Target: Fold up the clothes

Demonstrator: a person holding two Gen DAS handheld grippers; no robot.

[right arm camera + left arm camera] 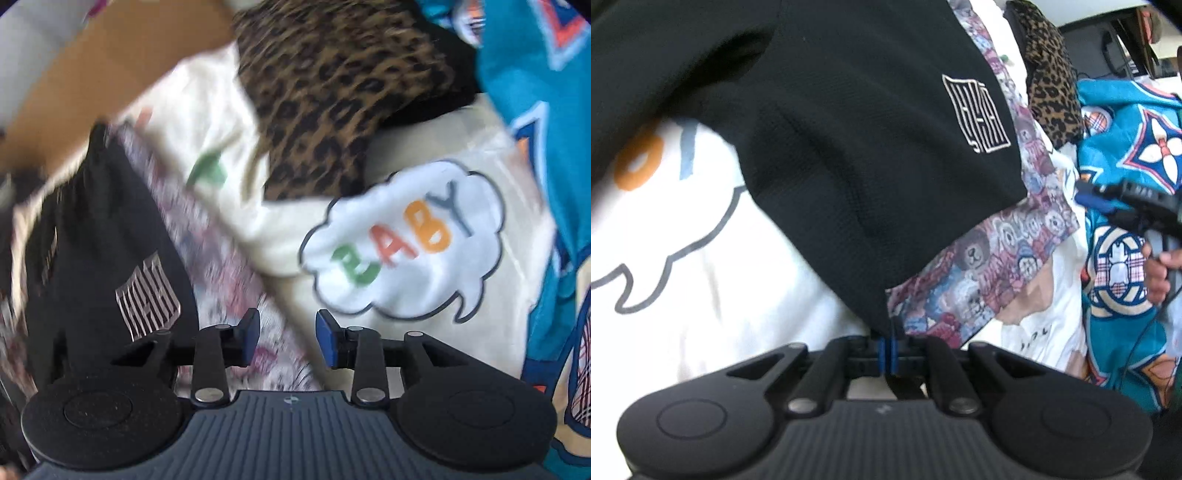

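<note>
In the left wrist view, the left hand-held gripper [889, 349] is seen with its blue pads pressed together on a corner of a black garment [849, 147], which is pinched between them. The black garment is stretched up and away from the pads across most of the picture; a white outlined rectangular logo [975, 114] is carried near its edge. Beneath it, a white garment with a grey outline and an orange ring print [683, 258] is spread to the left. To the right of the black cloth, a fabric printed with teddy bears [990, 266] is laid, partly covered by the black garment. Farther back, a leopard-print garment [1052, 85] is heaped, and a teal patterned cloth [1126, 155] is spread at the right. Over that teal cloth, the right hand-held gripper [1093, 192] is seen held by a hand [1156, 273]; its state cannot be told from this view.

In the right wrist view, which is blurred, the right hand-held gripper [286, 341] is shown with its blue pads well apart and nothing between them. The black garment [99, 240] with its logo is seen at the left, lying on the teddy-bear fabric [221, 258]. A cream garment with a cloud patch reading "BABY" [402, 240] is laid just ahead of the pads. The leopard-print garment [332, 92] lies on it farther back, and the teal cloth [535, 129] fills the right edge.
</note>
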